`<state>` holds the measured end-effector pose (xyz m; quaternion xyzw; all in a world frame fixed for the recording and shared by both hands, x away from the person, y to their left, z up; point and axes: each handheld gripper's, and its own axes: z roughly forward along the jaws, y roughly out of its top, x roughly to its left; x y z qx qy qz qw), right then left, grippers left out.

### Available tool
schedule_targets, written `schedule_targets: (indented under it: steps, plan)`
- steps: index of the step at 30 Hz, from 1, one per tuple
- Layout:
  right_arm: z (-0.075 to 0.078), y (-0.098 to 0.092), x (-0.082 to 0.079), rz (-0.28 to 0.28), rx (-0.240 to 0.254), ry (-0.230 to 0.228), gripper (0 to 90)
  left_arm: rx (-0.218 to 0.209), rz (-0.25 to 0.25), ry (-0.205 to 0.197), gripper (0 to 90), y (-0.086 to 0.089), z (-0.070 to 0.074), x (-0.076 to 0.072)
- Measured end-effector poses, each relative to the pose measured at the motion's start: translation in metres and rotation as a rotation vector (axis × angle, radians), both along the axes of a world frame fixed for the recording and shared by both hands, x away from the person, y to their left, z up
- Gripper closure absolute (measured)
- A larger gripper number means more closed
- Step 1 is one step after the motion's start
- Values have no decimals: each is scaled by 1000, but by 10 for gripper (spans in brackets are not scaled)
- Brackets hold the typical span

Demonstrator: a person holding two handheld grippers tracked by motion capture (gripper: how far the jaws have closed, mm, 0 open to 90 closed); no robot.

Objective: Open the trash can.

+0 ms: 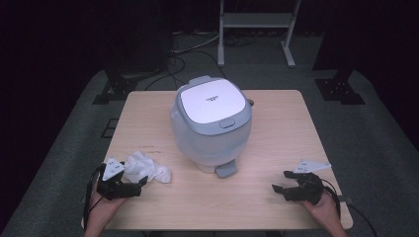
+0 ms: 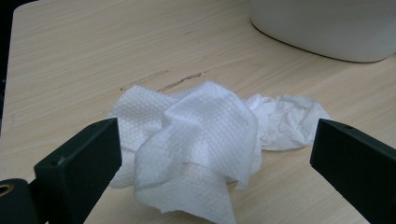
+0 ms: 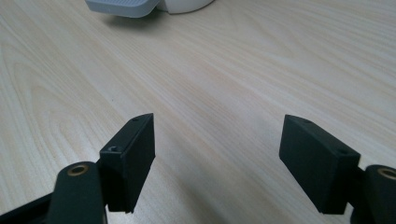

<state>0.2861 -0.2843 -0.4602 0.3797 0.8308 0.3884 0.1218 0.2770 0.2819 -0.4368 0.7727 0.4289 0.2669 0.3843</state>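
The left tool [image 2: 210, 154] is held wide around the crumpled wipe [image 2: 205, 135] on the counter [image 1: 276, 143], ungripped, while the right tool [image 3: 219, 158] gapes empty, so the pickup is not yet begun.

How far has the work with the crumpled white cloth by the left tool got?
Nothing looks done yet. The crumpled white paper cloth lies loose on the pale wooden table, between the left tool's open jaws but not pinched. The right tool rests open over bare wood. The lidded white and grey rice cooker stands untouched. Gripping the cloth, and anything after, is still left.
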Motion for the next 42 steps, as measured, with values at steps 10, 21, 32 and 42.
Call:
schedule_targets:
  steps: [10,21,32,42]
  plan:
    - [6,10,7,35,29,0,257,-7,5,6,13,0,0,2]
    - [11,36,20,96,36,-1,257,-16,3,18,13,0,0,1]
    - [18,50,25,125,40,-18,258,-8,7,21,13,-1,0,2]
    - [21,66,32,167,28,-22,260,-16,9,23,13,-3,0,2]
